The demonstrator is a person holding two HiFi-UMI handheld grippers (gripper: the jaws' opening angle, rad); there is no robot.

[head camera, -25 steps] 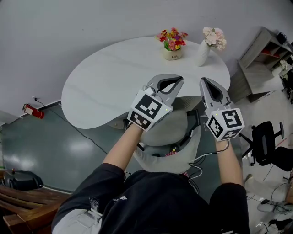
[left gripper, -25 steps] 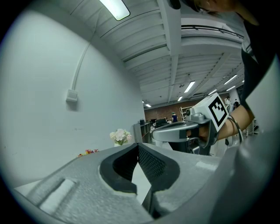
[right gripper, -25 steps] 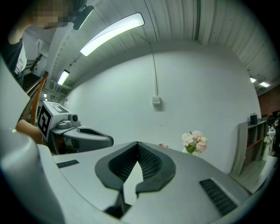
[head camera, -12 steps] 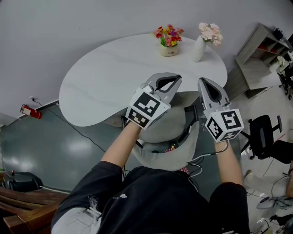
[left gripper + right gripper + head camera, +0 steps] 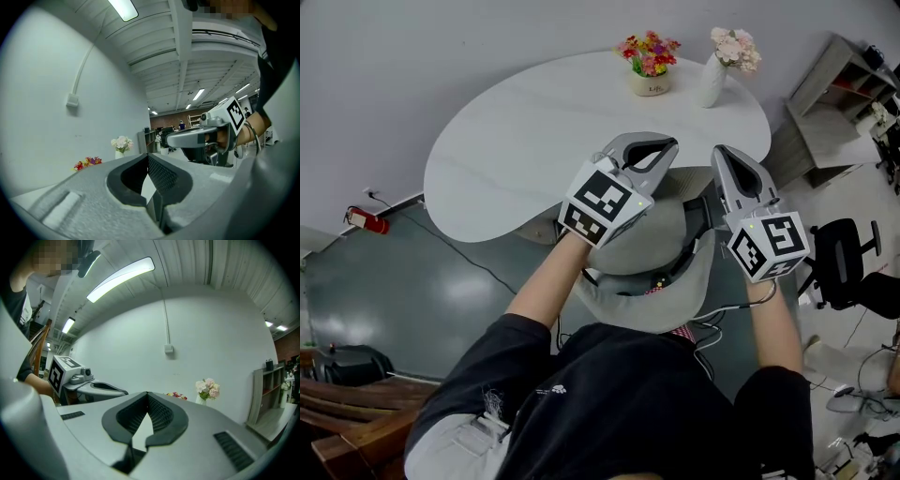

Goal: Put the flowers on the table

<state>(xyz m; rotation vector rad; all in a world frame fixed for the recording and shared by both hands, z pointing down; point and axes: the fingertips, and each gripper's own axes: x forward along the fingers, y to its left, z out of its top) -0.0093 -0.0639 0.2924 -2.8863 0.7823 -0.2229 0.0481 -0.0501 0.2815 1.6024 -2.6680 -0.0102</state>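
A small pot of red and yellow flowers (image 5: 649, 65) and a white vase of pale pink flowers (image 5: 720, 64) stand at the far side of the white rounded table (image 5: 534, 141). The same vase (image 5: 122, 145) (image 5: 206, 391) and the red flowers (image 5: 87, 163) (image 5: 176, 395) show far off in both gripper views. My left gripper (image 5: 670, 144) (image 5: 147, 155) and right gripper (image 5: 719, 152) (image 5: 147, 393) hover side by side over the table's near edge, pointing toward the flowers. Both are shut with nothing between their tips.
A grey shelf unit (image 5: 834, 112) stands right of the table and a black office chair (image 5: 853, 281) sits on the floor at the right. A red object (image 5: 366, 221) lies by the wall at the left. Wooden furniture (image 5: 337, 412) is at the bottom left.
Both grippers have edged a little toward the table; the table and flowers sit slightly higher in the head view. Both grippers stayed shut.
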